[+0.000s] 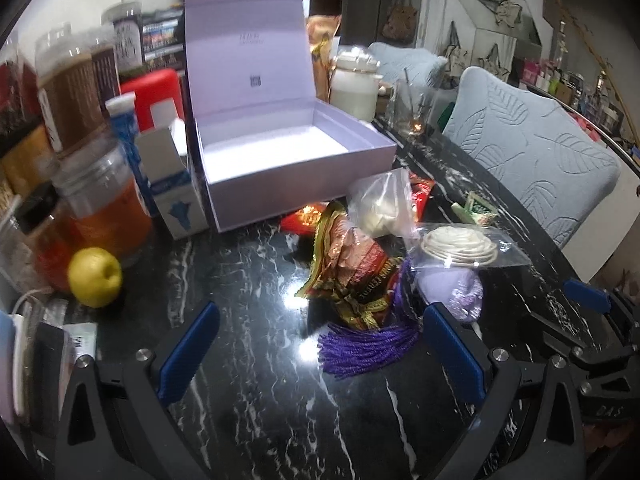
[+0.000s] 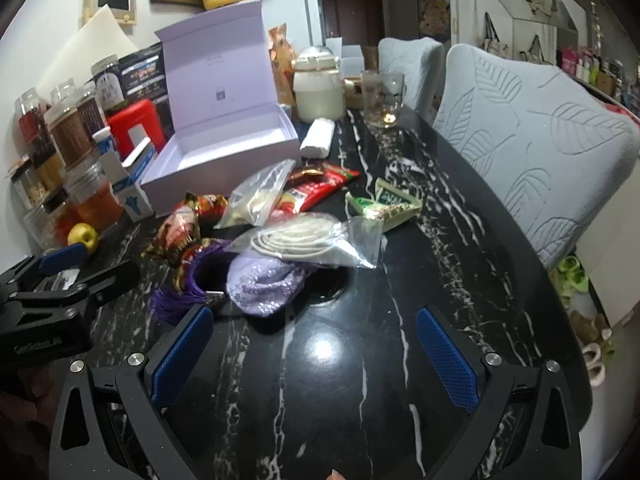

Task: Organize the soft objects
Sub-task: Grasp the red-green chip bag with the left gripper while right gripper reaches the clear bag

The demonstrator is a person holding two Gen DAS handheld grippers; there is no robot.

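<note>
An open, empty lilac box [image 1: 280, 160] [image 2: 224, 148] stands on the black marble table with its lid up. In front of it lies a heap of soft things: a purple tassel [image 1: 360, 348] [image 2: 176, 296], a lilac knitted pouch [image 1: 460, 292] [image 2: 264, 280], a red-gold brocade pouch [image 1: 352, 268] [image 2: 180, 232], a clear bag with a cream coil [image 1: 460, 250] [image 2: 304, 240] and a clear bag with white contents [image 1: 384, 204] [image 2: 256, 196]. My left gripper [image 1: 316, 344] is open just short of the tassel. My right gripper [image 2: 312, 356] is open, near the lilac pouch.
Jars [image 1: 72, 96], a white carton [image 1: 172, 184] and a yellow apple [image 1: 95, 277] crowd the table's left side. A red snack packet [image 2: 320, 188], a green packet [image 2: 384, 204], a white jug [image 2: 318, 92] and a glass [image 2: 382, 98] lie further back. Grey chairs [image 2: 540, 152] stand on the right.
</note>
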